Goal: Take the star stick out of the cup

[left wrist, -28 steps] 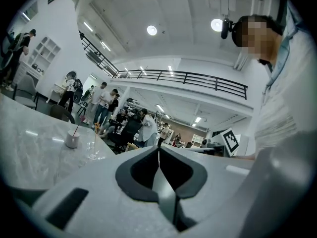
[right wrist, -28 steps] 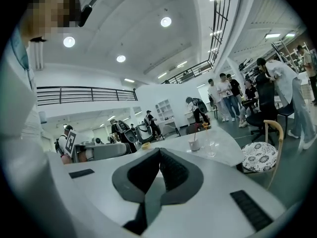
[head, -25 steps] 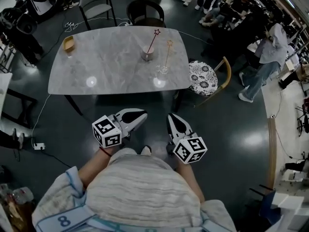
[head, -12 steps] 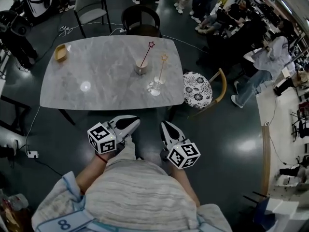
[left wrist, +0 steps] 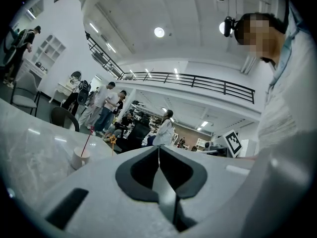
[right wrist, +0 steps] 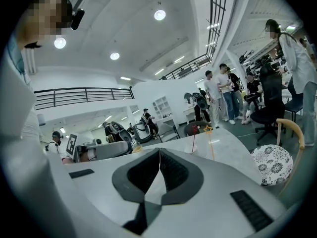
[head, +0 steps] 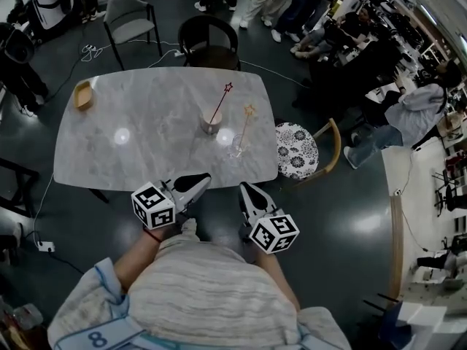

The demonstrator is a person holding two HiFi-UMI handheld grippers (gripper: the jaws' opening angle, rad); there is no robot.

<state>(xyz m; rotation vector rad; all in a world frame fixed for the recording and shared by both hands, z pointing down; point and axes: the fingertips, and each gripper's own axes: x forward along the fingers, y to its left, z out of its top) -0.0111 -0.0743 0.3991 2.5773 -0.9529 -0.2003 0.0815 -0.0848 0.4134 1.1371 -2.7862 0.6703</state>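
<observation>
Head view: shows a table [head: 146,144] across the upper middle of the frame. Near its centre stands the cup [head: 210,122], with the red star stick [head: 221,103] in it, leaning to the upper right. Just below and right of the cup, a glass [head: 237,149] with a yellow star stick [head: 245,126]. At the table's far left, a bowl [head: 82,94]. Off the table's right edge, a patterned chair seat [head: 296,150]. Below the table's near edge, left gripper [head: 206,177] and right gripper [head: 242,187], side by side, both well apart from the cup.

Left gripper view: left gripper [left wrist: 158,150] with jaws clenched together, nothing between them. At the left of the frame, above the gripper body, the cup [left wrist: 79,158] on the table [left wrist: 29,152], the red star stick [left wrist: 89,139] upright in it; the yellow star stick [left wrist: 113,140] just to its right.

Right gripper view: right gripper [right wrist: 159,153] likewise pressed closed and empty. Right of centre, the cup [right wrist: 192,148] with the red star stick [right wrist: 195,133], the yellow star stick [right wrist: 209,133] beside it, the chair seat [right wrist: 271,165] at the lower right.
</observation>
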